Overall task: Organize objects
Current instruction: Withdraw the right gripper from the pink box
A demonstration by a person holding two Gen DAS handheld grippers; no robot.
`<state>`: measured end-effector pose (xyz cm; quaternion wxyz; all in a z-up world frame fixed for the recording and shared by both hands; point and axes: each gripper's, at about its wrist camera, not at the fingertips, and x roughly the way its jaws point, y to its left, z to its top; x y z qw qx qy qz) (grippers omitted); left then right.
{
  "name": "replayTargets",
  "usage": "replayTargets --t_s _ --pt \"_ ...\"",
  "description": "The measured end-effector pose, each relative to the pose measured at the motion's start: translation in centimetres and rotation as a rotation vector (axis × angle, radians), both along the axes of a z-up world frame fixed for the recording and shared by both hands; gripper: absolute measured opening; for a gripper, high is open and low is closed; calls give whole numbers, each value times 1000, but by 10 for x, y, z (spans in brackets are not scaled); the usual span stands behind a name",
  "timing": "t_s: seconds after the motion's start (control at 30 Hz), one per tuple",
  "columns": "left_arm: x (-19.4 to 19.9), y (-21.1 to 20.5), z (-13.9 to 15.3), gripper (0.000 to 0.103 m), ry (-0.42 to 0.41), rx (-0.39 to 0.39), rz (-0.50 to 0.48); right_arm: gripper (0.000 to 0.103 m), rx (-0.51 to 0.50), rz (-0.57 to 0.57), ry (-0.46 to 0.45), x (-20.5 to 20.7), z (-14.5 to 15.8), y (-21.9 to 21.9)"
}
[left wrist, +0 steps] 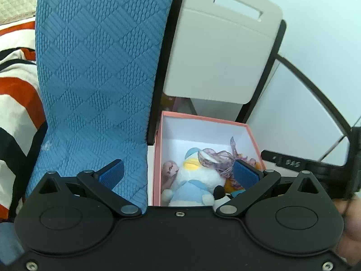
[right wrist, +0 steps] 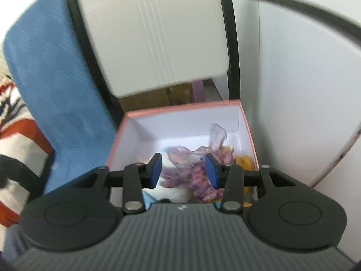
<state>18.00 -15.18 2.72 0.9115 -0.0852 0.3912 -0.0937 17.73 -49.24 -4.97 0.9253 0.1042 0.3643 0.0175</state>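
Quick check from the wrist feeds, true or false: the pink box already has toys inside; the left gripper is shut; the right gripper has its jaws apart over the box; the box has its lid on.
1. The pink box holds toys: true, a white and blue plush and a purple ribbon lie inside.
2. The left gripper is shut: false, it stands wide open.
3. The right gripper has jaws apart over the box: true.
4. The box is lidded: false, its top is open.

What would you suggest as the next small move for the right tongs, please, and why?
Probably lift the right tongs back out of the pink box. They stand open with the purple ribbon lying loose below among the plush toys, so nothing seems left to release.
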Motion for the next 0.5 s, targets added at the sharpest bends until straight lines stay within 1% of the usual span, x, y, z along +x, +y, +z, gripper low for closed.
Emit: replayTargets --t_s 0.1,0.17,0.23,0.5 --pt "-11 2 10 103 -19 -11 -6 45 32 9 -48 -26 27 3" --pt "-19 3 16 103 -34 -15 -14 48 37 12 -74 -39 42 6" --pt "-29 5 22 103 -45 -19 -28 49 47 17 -93 -54 53 10" --pt "-68 13 42 103 -89 -39 -82 49 59 13 -127 -117 80 29"
